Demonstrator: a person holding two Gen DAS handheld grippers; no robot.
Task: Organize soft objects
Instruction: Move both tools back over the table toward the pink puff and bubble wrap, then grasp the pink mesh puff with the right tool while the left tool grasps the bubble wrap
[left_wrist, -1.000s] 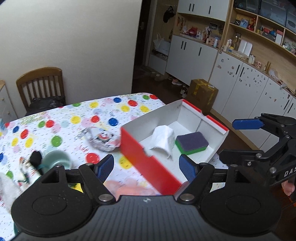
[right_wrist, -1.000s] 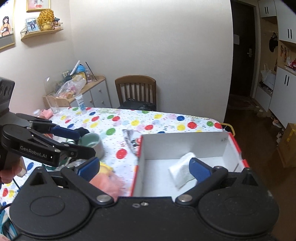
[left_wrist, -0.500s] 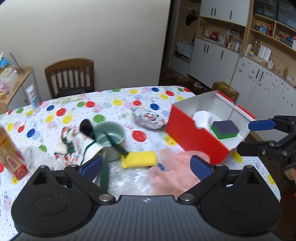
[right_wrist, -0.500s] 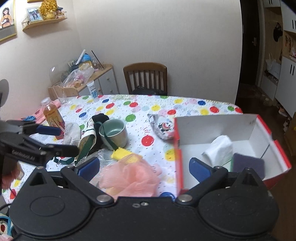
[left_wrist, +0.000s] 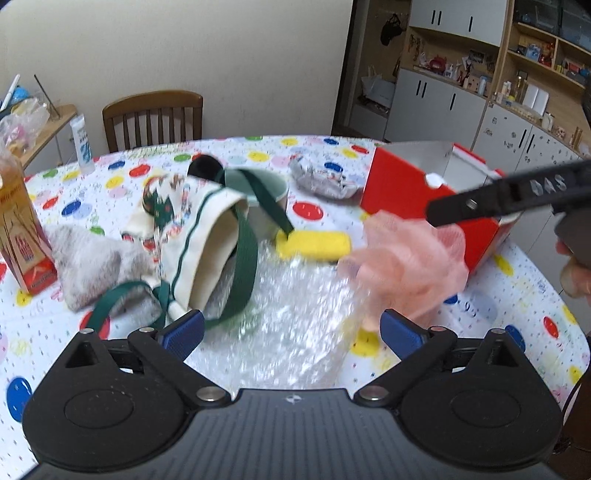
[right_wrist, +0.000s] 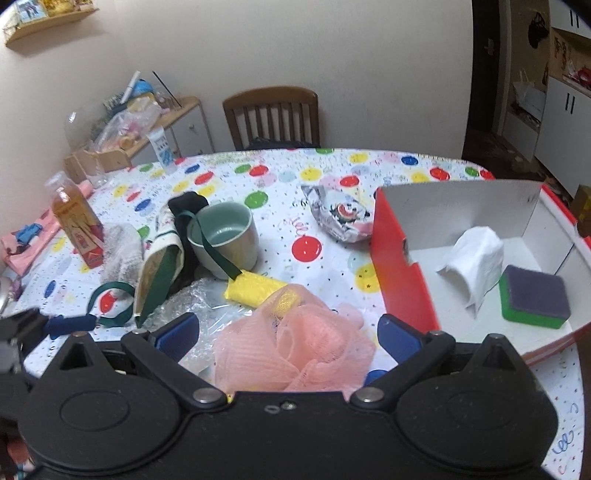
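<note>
In the right wrist view, a pink mesh bath pouf (right_wrist: 295, 343) lies on the spotted tablecloth between the wide-spread fingers of my right gripper (right_wrist: 288, 334), which is open; the pads do not press it. A yellow sponge (right_wrist: 255, 290) rests just beyond it. To the right stands the red box (right_wrist: 399, 258), holding a white tissue (right_wrist: 476, 254) and a purple-green sponge (right_wrist: 533, 299). My left gripper (left_wrist: 291, 334) is open above crinkled bubble wrap (left_wrist: 295, 295). The pouf (left_wrist: 406, 258) lies to its right, under the right gripper's black finger (left_wrist: 498, 195).
A cloth bag with green straps (left_wrist: 207, 229) drapes over a green mug (right_wrist: 225, 236). A grey fluffy cloth (left_wrist: 88, 258), an amber bottle (right_wrist: 77, 225) and a foil packet (right_wrist: 340, 218) lie around. A wooden chair (right_wrist: 273, 114) stands behind the table.
Both grippers swung left and down from over the box to the clutter. The left jaws spread wider. The pouf now lies between the right gripper's fingers.
</note>
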